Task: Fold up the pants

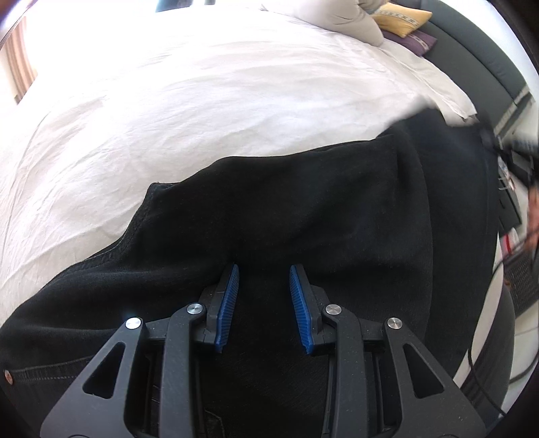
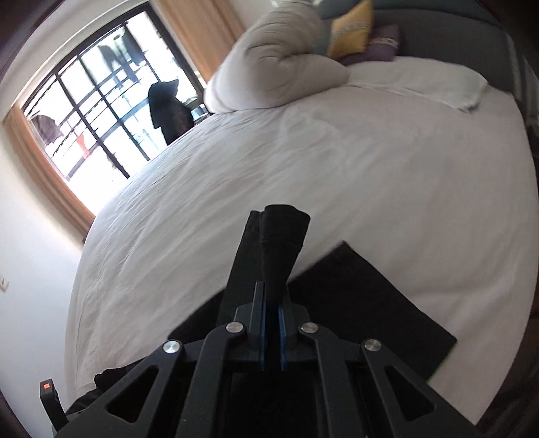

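Observation:
Black pants [image 1: 303,209] lie spread on the white bed sheet [image 1: 168,111]. My left gripper [image 1: 264,273] is open, its blue pads just above the black cloth, holding nothing. In the right wrist view my right gripper [image 2: 273,289] is shut on a bunched end of the pants [image 2: 283,236], which sticks up past the fingers. More of the black cloth [image 2: 363,303] lies flat on the sheet [image 2: 303,161] under and to the right of it.
A rumpled grey duvet [image 2: 276,60], a yellow cushion [image 2: 350,30] and a purple cushion [image 2: 384,42] sit at the head of the bed. A barred window [image 2: 94,111] with tan curtains is at left. Cables and dark gear [image 1: 515,168] stand beside the bed.

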